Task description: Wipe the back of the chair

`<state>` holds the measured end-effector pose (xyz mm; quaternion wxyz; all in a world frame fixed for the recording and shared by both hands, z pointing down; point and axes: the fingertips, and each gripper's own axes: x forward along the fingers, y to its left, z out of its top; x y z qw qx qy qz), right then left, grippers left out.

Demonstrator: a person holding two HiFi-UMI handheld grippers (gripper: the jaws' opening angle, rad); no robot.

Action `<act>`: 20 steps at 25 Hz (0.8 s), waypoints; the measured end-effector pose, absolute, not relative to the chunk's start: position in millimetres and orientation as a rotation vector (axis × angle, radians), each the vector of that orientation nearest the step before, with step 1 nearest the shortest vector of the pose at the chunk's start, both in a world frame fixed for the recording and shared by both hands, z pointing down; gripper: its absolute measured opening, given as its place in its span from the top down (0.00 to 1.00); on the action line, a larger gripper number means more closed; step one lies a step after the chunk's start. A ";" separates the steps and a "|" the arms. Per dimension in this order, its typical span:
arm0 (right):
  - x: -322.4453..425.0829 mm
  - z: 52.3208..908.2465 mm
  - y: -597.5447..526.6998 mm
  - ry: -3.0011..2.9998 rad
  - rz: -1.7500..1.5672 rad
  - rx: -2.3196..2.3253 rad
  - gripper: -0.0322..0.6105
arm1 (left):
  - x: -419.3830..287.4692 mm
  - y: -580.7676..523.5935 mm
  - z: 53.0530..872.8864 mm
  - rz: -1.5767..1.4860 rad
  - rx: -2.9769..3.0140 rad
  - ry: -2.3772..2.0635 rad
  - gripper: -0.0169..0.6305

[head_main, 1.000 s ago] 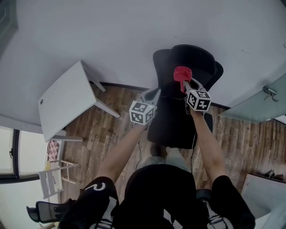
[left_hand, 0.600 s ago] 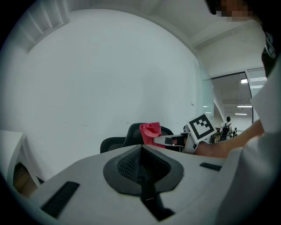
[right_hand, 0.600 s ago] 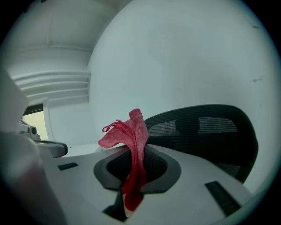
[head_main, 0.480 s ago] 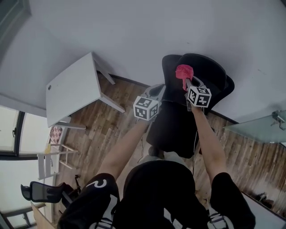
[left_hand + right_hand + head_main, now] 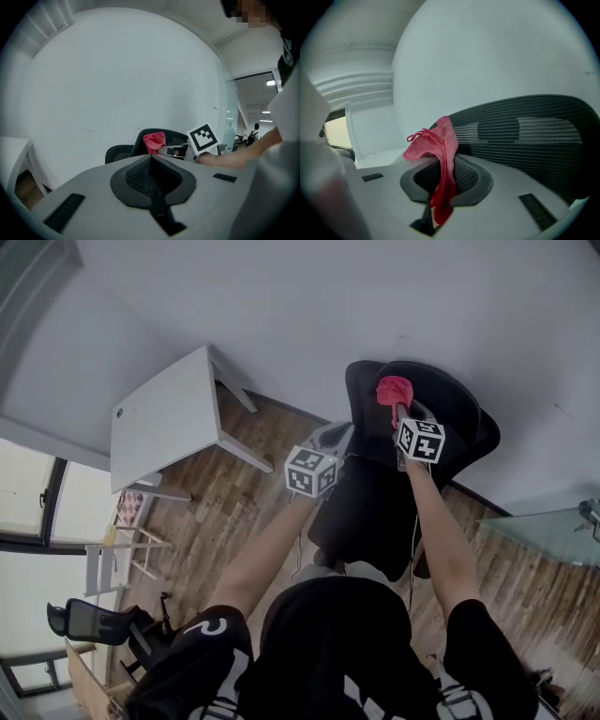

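R gripper [image 5: 443, 177] clenched on cloth [image 5: 439, 143], cloth up against chair back [image 5: 525, 136], far right by wall [image 5: 281, 306]. L gripper [image 5: 151, 174] jaws together, nothing between, just left of chair back. Table [image 5: 169, 418] further left.

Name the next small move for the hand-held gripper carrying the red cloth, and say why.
Probably ease the right hand-held gripper forward to press the red cloth onto the chair back: its jaws are shut on the cloth, which sits just beside the back, with contact not clearly shown.
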<state>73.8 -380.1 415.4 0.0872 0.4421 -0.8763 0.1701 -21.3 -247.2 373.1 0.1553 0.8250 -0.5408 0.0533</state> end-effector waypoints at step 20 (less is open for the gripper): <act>208.7 410.6 -376.2 -2.295 0.455 1.799 0.84 | 54.9 -274.4 382.2 0.174 2.452 -1.358 0.94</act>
